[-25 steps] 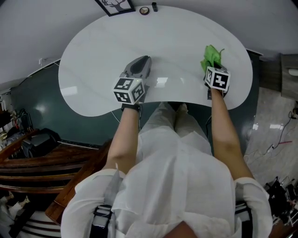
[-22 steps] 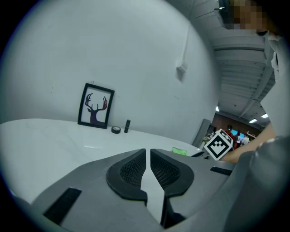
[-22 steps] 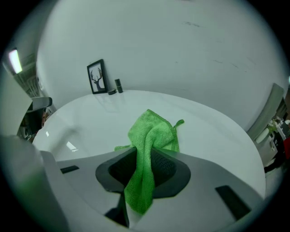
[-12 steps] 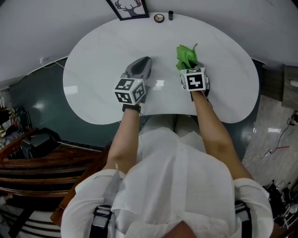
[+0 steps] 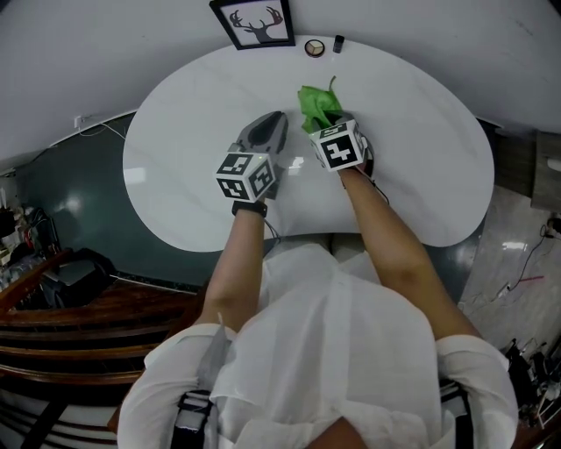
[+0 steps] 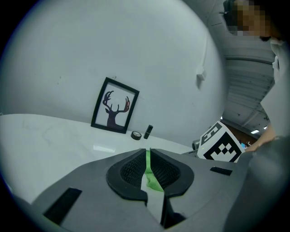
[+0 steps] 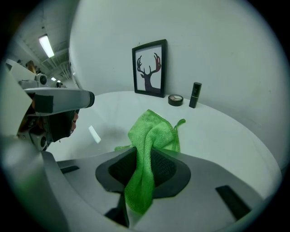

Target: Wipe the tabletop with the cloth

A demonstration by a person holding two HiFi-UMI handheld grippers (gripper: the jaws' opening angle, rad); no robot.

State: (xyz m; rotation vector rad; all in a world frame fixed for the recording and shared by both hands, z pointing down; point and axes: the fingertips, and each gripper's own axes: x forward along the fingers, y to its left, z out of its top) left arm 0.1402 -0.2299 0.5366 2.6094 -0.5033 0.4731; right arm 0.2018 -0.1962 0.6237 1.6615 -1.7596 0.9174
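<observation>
The white oval tabletop (image 5: 184,123) fills the upper head view. A bright green cloth (image 5: 317,103) lies bunched on the table's middle, and my right gripper (image 5: 326,123) is shut on it. In the right gripper view the cloth (image 7: 147,140) is pinched between the jaws and spills forward onto the table. My left gripper (image 5: 273,117) rests just left of the cloth, shut with nothing held. Through the thin slit of the left gripper (image 6: 148,152) a strip of the green cloth (image 6: 147,165) shows beyond it.
A framed deer picture (image 5: 256,22) leans against the wall at the table's far edge. Beside it stand a small round tin (image 5: 314,47) and a small dark tube (image 5: 337,43). Dark wooden furniture (image 5: 53,298) sits at the lower left, below the table.
My right gripper has swept left across the table with the green cloth, from the right side to the middle beside the left gripper. The left gripper has stayed put.
</observation>
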